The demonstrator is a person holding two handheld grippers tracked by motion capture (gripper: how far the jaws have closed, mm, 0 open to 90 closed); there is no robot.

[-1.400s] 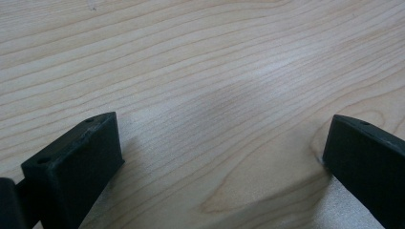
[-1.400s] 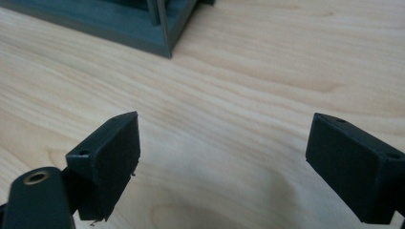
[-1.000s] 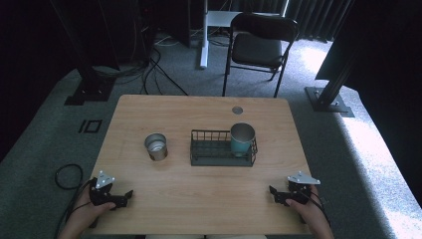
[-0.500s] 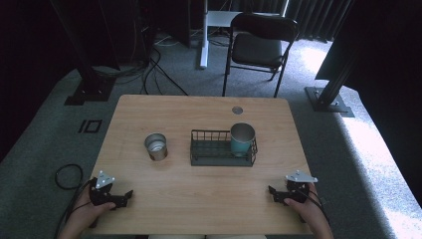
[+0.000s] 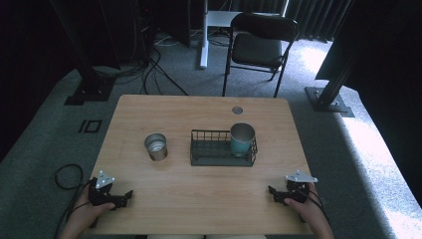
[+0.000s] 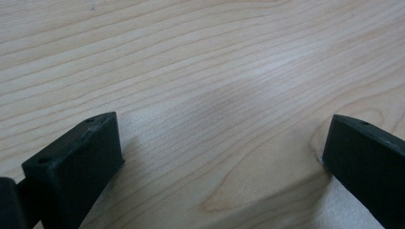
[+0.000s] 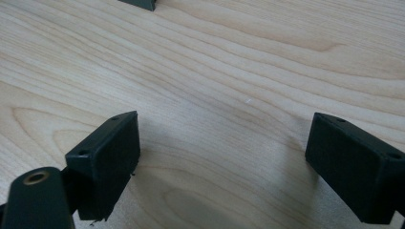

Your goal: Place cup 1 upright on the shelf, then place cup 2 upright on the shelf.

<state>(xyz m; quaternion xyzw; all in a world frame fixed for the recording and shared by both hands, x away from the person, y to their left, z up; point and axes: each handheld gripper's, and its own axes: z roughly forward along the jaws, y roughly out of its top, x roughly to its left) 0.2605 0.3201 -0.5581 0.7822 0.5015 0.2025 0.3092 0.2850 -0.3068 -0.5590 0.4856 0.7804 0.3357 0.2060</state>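
Note:
A black wire basket (image 5: 223, 148) stands at the middle of the wooden table (image 5: 199, 199), and a teal cup (image 5: 242, 139) stands upright in its right end. To the basket's left, a small metal cup (image 5: 156, 146) rests on the bare wood. My left gripper (image 5: 128, 195) lies low at the table's near left corner, held by a hand. In the left gripper view its jaws stand wide apart over plain wood, left gripper (image 6: 219, 157) open and empty. My right gripper (image 5: 271, 193) rests at the near right corner. Its jaws are also spread, right gripper (image 7: 222, 152) empty above the tabletop.
A round grommet hole (image 5: 237, 110) sits near the table's far edge. Behind the table stand a folding chair (image 5: 259, 45) and a white desk leg (image 5: 203, 35). Cables (image 5: 149, 69) trail on the grey carpet at the far left. A dark corner of the basket (image 7: 141, 4) edges the right gripper view.
The right gripper has shifted very slightly toward the left along the near edge. The left gripper and the cups have not moved.

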